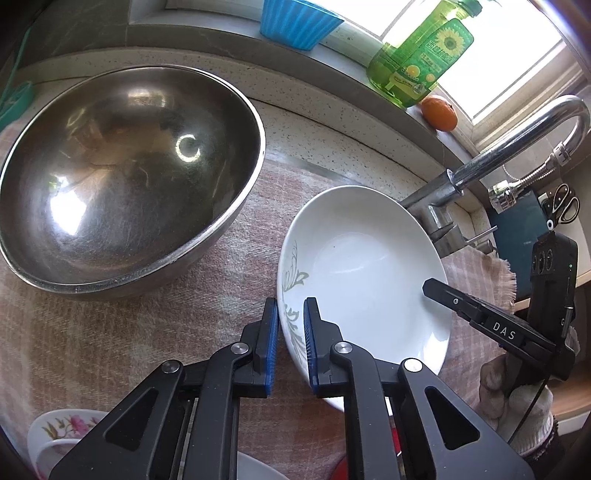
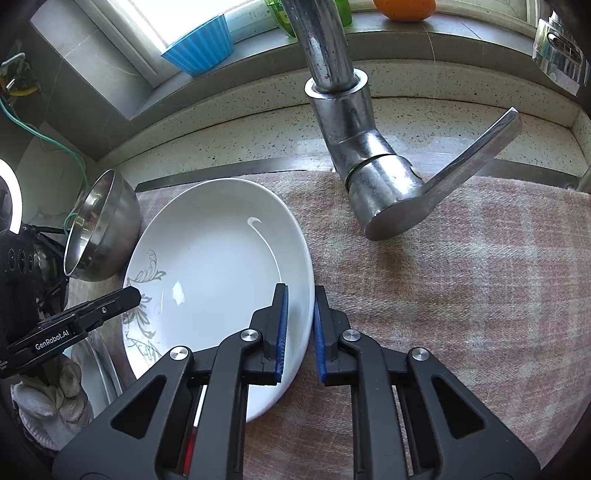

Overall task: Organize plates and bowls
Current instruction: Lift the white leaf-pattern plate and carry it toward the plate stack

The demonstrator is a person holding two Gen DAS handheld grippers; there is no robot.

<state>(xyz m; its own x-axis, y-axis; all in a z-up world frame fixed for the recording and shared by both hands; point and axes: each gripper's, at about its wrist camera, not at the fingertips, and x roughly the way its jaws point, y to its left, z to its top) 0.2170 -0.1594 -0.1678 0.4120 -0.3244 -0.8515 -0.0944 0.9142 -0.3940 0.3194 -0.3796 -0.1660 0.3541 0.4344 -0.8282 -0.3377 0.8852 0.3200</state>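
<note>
Free: bare checked cloth (image 2: 461, 295), right half of right wrist frame | Blocked: faucet (image 2: 369, 166) overhangs cloth, upper centre | Steel bowl (image 1: 125, 177) fills upper left of left wrist frame, just beside white plate (image 1: 362, 266) | Sill clutter: blue cup (image 1: 295, 22), green bottle (image 1: 421, 55)

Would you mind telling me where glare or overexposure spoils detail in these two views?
Left wrist view: the window behind the green sunflower bottle is blown out, and bright glare spots sit inside the large steel bowl. Right wrist view: window overexposed; small highlight on the white leaf-patterned plate.
</note>
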